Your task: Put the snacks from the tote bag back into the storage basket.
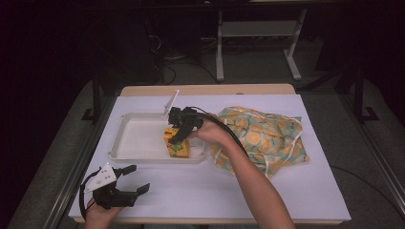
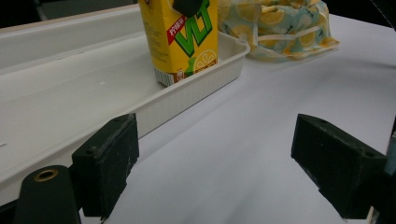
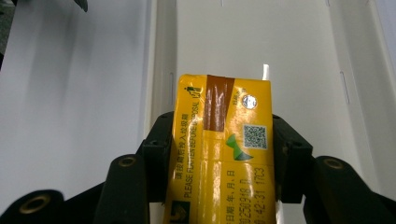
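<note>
Surface: a white tabletop with a pale wooden edge at the far side, under even light.
Room: dark around it; a white metal frame and loose cables stand on the grey floor beyond.
Tray: a shallow cream tray lies left of centre on the tabletop, long side running left to right.
Cloth bag: a crumpled bag printed with lemons lies just beside the tray's right end.
Juice carton: a yellow carton stands inside the tray at its near right corner.
Carton direction: long axis upright, base down on the tray floor; in the left gripper view the printed front with green letters faces the near left corner of the tabletop.
Carton top: in the right gripper view the top panel shows a brown strip, a foil straw hole and a square code.
Right hand-held gripper: the right hand-held gripper reaches down from above, its pads clamped on the carton's two narrow sides near the top.
Left hand-held gripper: the left hand-held gripper rests low at the near left corner, well apart from the tray, jaws spread wide with bare tabletop between them.
</note>
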A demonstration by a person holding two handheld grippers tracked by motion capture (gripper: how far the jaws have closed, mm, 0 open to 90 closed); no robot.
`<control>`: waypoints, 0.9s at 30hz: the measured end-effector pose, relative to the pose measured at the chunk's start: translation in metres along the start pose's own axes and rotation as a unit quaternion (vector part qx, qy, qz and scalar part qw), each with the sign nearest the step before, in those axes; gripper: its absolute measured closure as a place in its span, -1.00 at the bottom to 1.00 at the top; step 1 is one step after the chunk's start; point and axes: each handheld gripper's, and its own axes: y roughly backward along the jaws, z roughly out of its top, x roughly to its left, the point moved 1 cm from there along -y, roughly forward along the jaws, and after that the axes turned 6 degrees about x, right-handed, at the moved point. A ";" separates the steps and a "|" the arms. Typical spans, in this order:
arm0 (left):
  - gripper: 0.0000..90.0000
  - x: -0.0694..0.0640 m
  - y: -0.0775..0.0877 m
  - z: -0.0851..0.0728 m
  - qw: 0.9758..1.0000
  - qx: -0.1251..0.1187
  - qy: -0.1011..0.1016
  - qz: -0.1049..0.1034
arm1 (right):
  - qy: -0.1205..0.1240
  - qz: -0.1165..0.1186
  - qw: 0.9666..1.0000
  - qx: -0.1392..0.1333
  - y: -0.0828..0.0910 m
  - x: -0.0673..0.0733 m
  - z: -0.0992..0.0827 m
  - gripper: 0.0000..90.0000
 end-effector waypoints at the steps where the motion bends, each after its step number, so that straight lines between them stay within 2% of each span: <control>1: -0.67 0.000 0.000 0.000 1.000 0.000 0.000 0.000 | 0.001 -0.001 1.000 0.000 -0.001 0.000 0.000 0.11; 27: -0.67 0.000 -0.001 0.000 1.000 -0.001 -0.002 0.000 | 0.009 -0.005 1.000 -0.006 -0.002 0.002 -0.005 0.10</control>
